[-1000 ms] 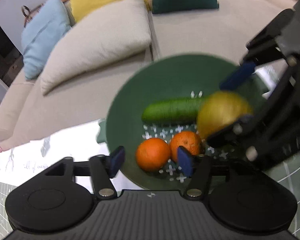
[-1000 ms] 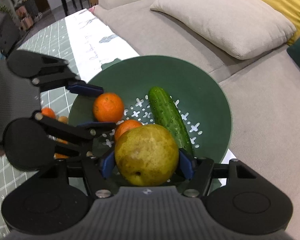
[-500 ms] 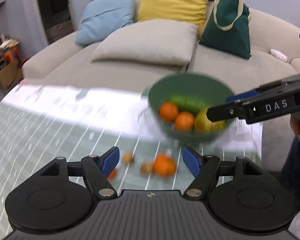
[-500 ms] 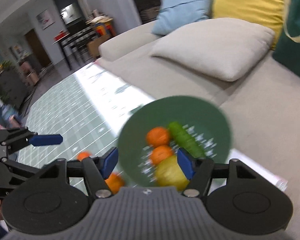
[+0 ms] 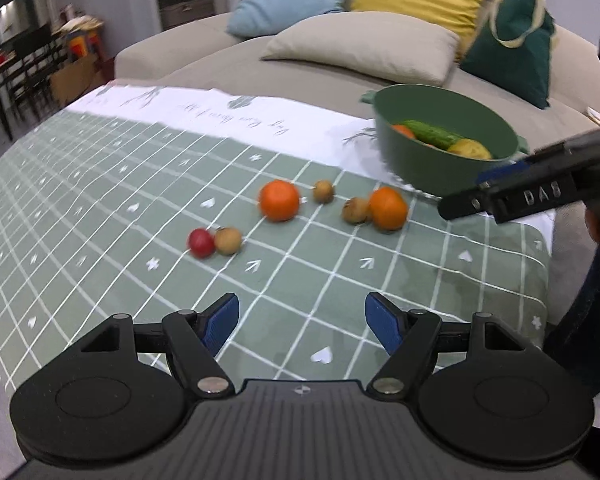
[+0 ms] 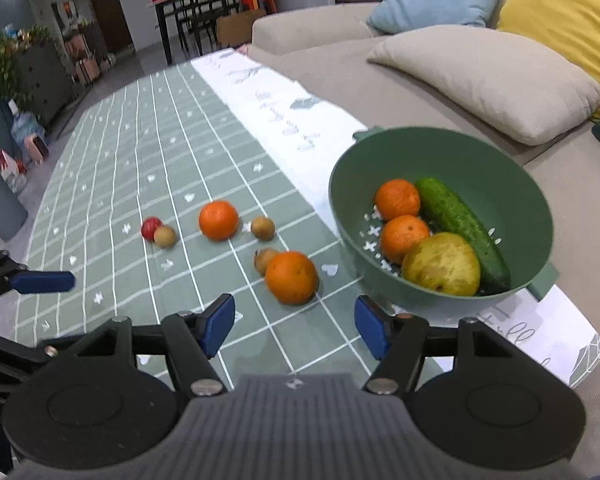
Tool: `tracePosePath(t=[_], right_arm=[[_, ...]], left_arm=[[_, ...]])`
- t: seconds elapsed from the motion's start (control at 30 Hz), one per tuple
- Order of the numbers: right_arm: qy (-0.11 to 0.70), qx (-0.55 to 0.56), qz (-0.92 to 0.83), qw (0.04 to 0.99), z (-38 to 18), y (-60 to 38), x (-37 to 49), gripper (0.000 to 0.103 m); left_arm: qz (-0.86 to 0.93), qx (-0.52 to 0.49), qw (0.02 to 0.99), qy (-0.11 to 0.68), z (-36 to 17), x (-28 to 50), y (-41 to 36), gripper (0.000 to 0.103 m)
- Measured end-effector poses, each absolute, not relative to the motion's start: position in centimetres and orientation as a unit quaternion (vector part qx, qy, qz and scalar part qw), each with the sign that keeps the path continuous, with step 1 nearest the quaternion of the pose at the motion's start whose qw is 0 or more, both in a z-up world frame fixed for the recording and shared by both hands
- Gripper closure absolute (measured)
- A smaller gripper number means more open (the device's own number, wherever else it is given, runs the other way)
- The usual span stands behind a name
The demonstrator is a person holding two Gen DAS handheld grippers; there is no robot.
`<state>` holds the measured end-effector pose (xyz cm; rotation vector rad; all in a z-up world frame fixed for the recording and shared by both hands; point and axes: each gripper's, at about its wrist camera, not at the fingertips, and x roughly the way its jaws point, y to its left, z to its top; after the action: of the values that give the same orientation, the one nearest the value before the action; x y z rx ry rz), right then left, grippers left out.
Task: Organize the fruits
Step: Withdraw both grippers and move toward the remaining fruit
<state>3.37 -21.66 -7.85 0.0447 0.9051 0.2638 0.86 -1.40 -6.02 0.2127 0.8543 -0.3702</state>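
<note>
- The left claw [image 5: 302, 318] hangs above the tabletop [image 5: 100, 184], which is covered by a pale green cloth with a white grid; its blue-padded fingers are spread wide with nothing between them.
- The right claw [image 6: 294, 326] is likewise released and empty, held above the same cloth just in front of the loose fruit.
- The round dark green plastic colander bowl [image 6: 500, 184] stands at the far right corner of the tabletop, on the white printed border of the cloth, next to the beige sofa [image 6: 380, 92].
- Inside the bowl lie two oranges [image 6: 398, 199], side by side, a long dark green cucumber [image 6: 460, 220] beside them, and a yellow-green pear [image 6: 440, 264] at the near rim, touching the cucumber.
- On the cloth outside the bowl, a loose orange [image 6: 292, 278] sits nearest the bowl with a small brown round fruit [image 6: 262, 260] touching it.
- A second loose orange [image 6: 218, 220] lies farther left, with another small brown fruit [image 6: 263, 228] just beside it.
- A small red fruit [image 6: 150, 227] and a third brown fruit [image 6: 165, 237] touch each other at the left end of the group.
</note>
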Motion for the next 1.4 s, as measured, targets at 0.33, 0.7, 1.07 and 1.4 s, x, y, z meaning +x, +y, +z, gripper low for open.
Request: tracePosePath(t=[0.33, 0.7, 1.07, 1.4], right_arm=[[0.45, 0.008, 0.125, 0.884, -9.0, -20.8, 3.9, 0.04], [0.46, -0.003, 0.13, 0.878, -10.4, -19.7, 5.1, 0.039], [0.47, 0.008, 0.122, 0.874, -12.3, -18.8, 7.6, 0.039], [0.474, 0.004, 0.122, 0.872, -13.2, -18.0, 8.9, 0.039]], left_arm=[[-0.163, 0.094, 0.887, 0.423, -7.5, 1.7, -0.5, 0.018], [-0.172, 0.109, 0.887, 0.415, -8.2, 4.4, -1.0, 0.018], [-0.161, 0.094, 0.891, 0.414, -9.9, 7.2, -1.0, 0.021], [-0.129, 0.056, 0.892, 0.43, -11.9, 10.9, -0.5, 0.04]])
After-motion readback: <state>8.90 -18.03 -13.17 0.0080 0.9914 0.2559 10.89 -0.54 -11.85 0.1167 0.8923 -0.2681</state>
